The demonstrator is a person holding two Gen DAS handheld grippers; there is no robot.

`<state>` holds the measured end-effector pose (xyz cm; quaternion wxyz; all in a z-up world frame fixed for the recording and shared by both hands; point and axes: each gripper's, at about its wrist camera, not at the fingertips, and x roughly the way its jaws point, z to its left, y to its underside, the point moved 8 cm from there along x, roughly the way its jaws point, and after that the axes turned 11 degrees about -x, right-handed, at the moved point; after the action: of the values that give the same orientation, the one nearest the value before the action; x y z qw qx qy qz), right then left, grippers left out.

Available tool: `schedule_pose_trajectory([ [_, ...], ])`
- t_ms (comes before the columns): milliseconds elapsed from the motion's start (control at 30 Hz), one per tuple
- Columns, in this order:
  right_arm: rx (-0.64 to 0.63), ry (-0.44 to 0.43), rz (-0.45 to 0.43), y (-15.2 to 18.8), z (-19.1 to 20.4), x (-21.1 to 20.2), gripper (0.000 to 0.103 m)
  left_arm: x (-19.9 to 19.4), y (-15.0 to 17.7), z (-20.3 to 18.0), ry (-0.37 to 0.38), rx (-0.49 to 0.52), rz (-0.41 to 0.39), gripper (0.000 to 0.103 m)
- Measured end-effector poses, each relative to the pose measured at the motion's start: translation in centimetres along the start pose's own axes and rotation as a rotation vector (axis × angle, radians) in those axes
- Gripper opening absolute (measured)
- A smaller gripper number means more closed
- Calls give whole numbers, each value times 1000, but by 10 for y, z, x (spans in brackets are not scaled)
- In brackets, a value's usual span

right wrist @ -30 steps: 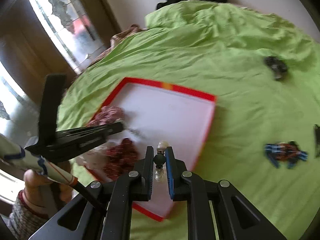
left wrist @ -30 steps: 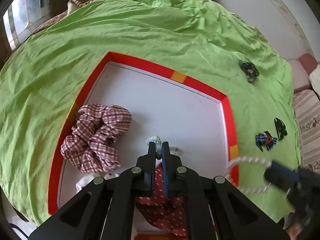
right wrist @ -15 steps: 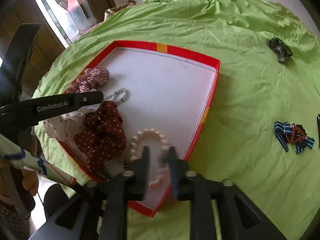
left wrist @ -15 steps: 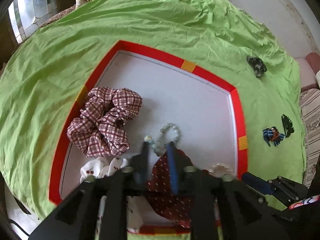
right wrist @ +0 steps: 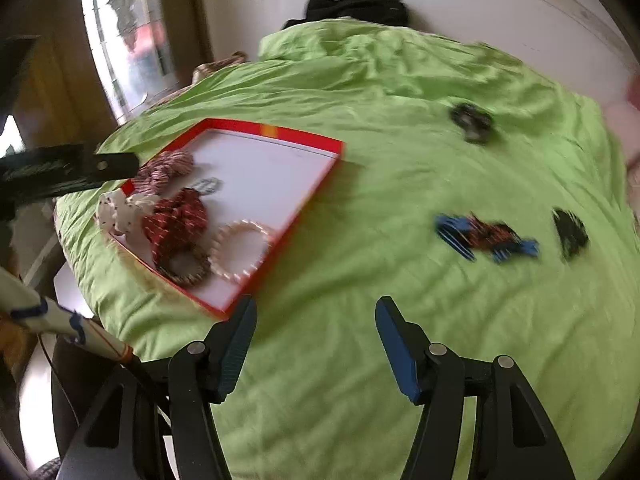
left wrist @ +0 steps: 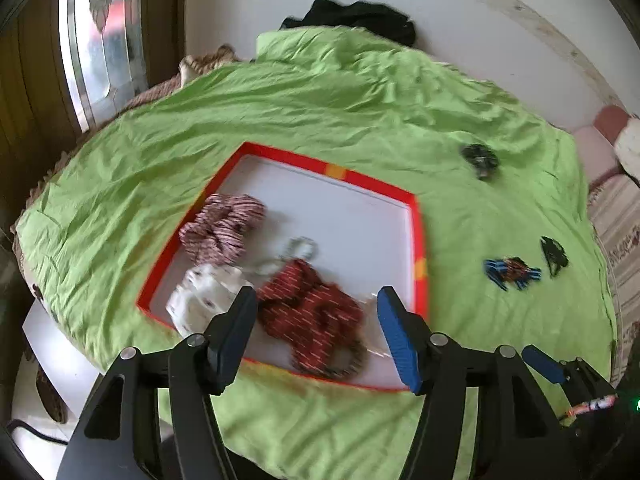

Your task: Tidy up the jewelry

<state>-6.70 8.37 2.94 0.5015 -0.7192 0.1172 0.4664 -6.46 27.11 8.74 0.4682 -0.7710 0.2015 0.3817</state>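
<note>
- Jewelry and hair pieces sit in the red-rimmed tray (left wrist: pixel 419 236) on the green bedspread (left wrist: pixel 320 120); in our left wrist view the tray fills the centre, with our left gripper (left wrist: pixel 314 320) at 6 o'clock over its near edge, jaws spread wide and holding nothing.
- At 9 o'clock inside the tray we see a pink plaid scrunchie (left wrist: pixel 222 228), and below it, toward 7 o'clock, a white scrunchie (left wrist: pixel 204 296) partly behind our left finger.
- A pale bead bracelet (left wrist: pixel 300 246) lies just above a dark red dotted scrunchie (left wrist: pixel 312 312), which sits between our two fingers in that view.
- In our right wrist view the same tray lies at 9 o'clock, and a pearl bracelet (right wrist: pixel 240 250) rests in its near corner, touching the red scrunchie — a brown band (right wrist: pixel 184 268) lies below them.
- Our right gripper (right wrist: pixel 314 328) hangs at 6 o'clock over bare bedspread, just right of the tray corner, its jaws wide apart and empty.
- Outside the tray, well apart from it, we see a dark round piece (right wrist: pixel 472 122) at 1 o'clock.
- A blue and red striped bow (right wrist: pixel 486 236) lies at 3 o'clock, and a small black clip (right wrist: pixel 570 234) just beside it — both blurred.
- A black garment (right wrist: pixel 356 6) lies at 12 o'clock beyond the bedspread.
</note>
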Motion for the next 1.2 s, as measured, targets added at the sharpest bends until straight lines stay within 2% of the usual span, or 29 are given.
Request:
schedule_pose_trajectory([
  [200, 102, 31, -39, 24, -39, -27, 66, -21, 41, -42, 2, 51, -55, 66],
  [367, 180, 85, -76, 48, -73, -46, 70, -23, 69, -65, -5, 107, -47, 66],
  [500, 230, 111, -82, 69, -93, -52, 71, -12, 88, -82, -30, 162, -7, 66],
  [667, 275, 145, -72, 89, -120, -55, 71, -4, 108, -108, -21, 218, 28, 66],
  [1000, 375, 164, -57, 111, -158, -51, 71, 13, 140, -152, -2, 366, 80, 66],
  [1200, 401, 168, -44, 111, -172, -44, 71, 28, 152, -160, 4, 392, 121, 66],
])
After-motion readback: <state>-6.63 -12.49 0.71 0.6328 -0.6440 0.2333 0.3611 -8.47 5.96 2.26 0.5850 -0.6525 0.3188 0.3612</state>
